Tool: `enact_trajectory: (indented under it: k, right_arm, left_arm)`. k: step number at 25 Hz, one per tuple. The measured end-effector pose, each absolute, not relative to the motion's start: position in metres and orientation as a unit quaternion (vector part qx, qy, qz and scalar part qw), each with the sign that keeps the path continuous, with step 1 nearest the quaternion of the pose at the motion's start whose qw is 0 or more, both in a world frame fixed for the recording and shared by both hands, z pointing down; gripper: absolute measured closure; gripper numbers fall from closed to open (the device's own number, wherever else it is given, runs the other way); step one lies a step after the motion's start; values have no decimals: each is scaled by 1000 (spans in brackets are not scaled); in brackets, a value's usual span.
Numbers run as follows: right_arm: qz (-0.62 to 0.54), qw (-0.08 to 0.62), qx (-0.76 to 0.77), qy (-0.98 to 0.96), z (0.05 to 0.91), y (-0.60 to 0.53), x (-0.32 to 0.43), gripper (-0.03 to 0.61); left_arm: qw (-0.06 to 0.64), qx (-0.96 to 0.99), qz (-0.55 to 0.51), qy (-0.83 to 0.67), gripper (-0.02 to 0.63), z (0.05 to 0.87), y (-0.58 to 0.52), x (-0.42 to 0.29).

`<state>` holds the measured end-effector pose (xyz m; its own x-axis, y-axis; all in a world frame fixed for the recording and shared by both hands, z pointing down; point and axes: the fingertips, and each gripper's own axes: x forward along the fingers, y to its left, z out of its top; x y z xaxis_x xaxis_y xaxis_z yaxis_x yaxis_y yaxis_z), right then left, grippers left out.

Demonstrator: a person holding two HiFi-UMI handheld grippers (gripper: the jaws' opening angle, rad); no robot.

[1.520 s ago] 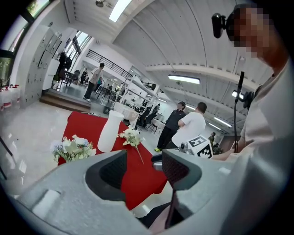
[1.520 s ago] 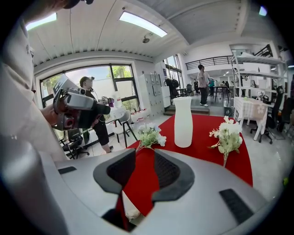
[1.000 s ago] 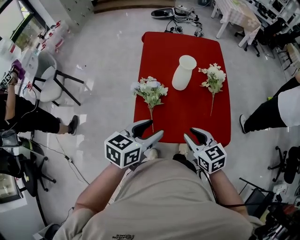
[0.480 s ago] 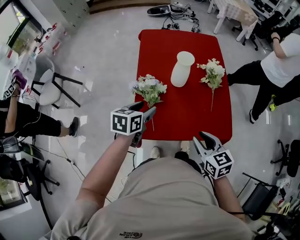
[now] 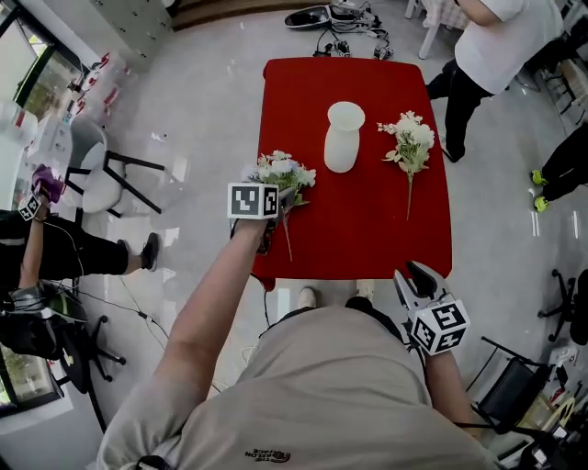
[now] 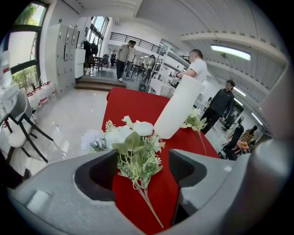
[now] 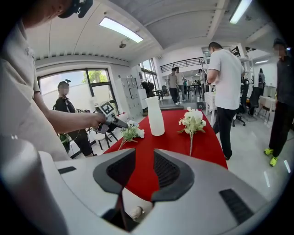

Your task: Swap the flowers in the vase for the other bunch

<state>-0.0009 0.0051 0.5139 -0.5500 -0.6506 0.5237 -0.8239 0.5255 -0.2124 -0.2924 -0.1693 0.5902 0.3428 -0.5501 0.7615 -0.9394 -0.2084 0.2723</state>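
An empty white vase (image 5: 344,138) stands upright in the far half of the red table (image 5: 367,229). One bunch of white flowers (image 5: 280,173) lies at the table's left edge, the other bunch (image 5: 409,142) to the right of the vase. My left gripper (image 5: 278,204) hangs over the left bunch. In the left gripper view its jaws (image 6: 142,160) straddle the leafy bunch (image 6: 133,147) without touching; they have just been opening. My right gripper (image 5: 413,274) waits open and empty at the near right table corner, facing the vase (image 7: 155,115).
A person in a white shirt (image 5: 501,37) stands at the table's far right corner. Another person (image 5: 46,239) sits at the left beside a white chair (image 5: 101,170). Cables and a device (image 5: 344,18) lie on the floor past the table's far end.
My left gripper has travelled forward and down from my body to the left bunch, its jaws wider. The right gripper drifted back to the right. The white-shirted person walked toward the table's far corner.
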Motion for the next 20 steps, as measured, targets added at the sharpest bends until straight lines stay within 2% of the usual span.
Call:
enact_trajectory:
  k: [4,14,16,20]
  right_arm:
    - [228,185,431,-853,515,-6,15,448]
    - [236,174,428,-855,521,-33,59,449]
    - [237,173,426,-856,523,-37,66,451]
    - [238,173,417,-860,525,-44,77,451]
  left_arm:
    - [380,698,304,-525,240,614,-184,-296]
    - [398,642,380,-534,238,667,-199,-299]
    - [400,634,381,-541,269,670,-200,-302]
    - [404,628,376,-549,419,672,-200,-305]
